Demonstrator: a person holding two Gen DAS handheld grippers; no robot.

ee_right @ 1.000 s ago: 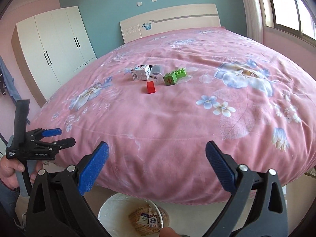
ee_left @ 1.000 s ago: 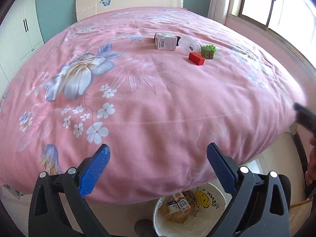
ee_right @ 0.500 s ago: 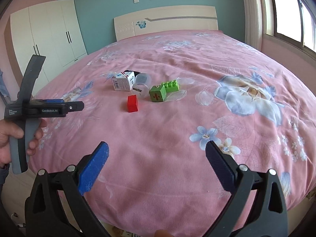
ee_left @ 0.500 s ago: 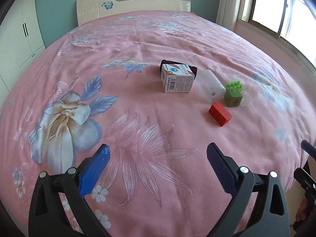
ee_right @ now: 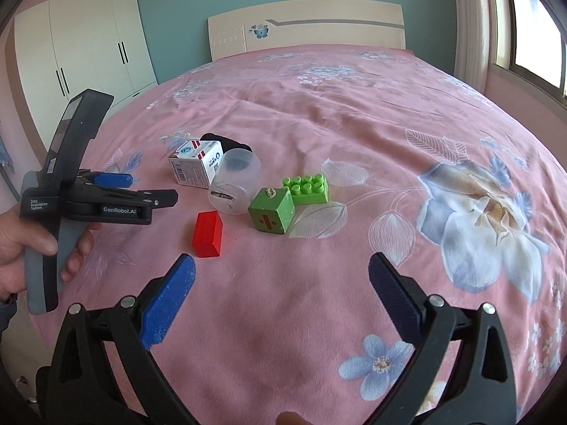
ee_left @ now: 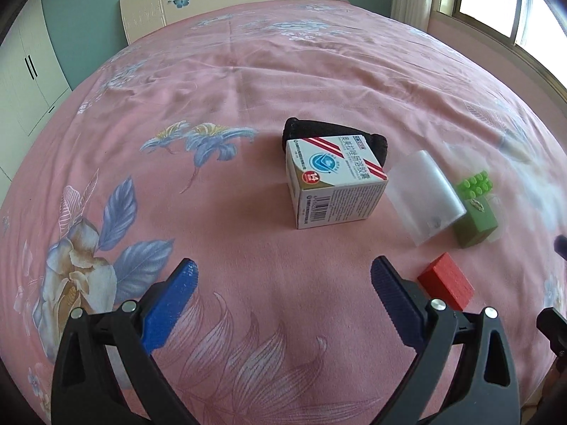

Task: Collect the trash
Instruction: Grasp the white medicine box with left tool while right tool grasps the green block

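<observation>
The white printed cardboard medicine box (ee_left: 335,184) sits mid-bed against a clear plastic cup (ee_left: 425,196) on its right, so I'd bring my wide-open left claw (ee_left: 283,283) straight over its free left side, my right claw (ee_right: 281,283) idle and open, with bare pink floral bedspread (ee_left: 212,106) all around.
</observation>
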